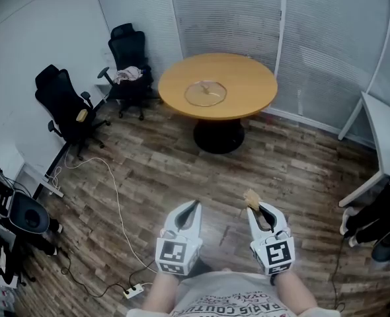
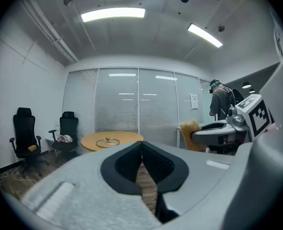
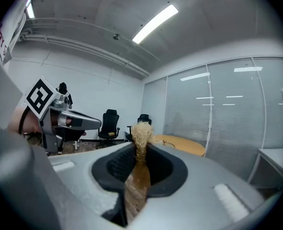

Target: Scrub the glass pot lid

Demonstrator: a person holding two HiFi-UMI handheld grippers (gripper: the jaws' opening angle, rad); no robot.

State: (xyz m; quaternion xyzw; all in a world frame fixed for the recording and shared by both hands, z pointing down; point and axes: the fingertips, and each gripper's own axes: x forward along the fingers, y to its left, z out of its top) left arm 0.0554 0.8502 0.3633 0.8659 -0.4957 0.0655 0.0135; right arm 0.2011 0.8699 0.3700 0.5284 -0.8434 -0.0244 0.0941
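Jaws of the left gripper (image 1: 194, 207) are pressed together with nothing between them. The right gripper (image 1: 261, 209) is clamped on the handle of a scrub brush (image 3: 141, 133), its bristle tuft past the tips. Farther off across the wood floor (image 1: 149, 170) stands a round table (image 1: 244, 78). The glass pot lid (image 1: 205, 93) lies on the tabletop, toward its near edge.
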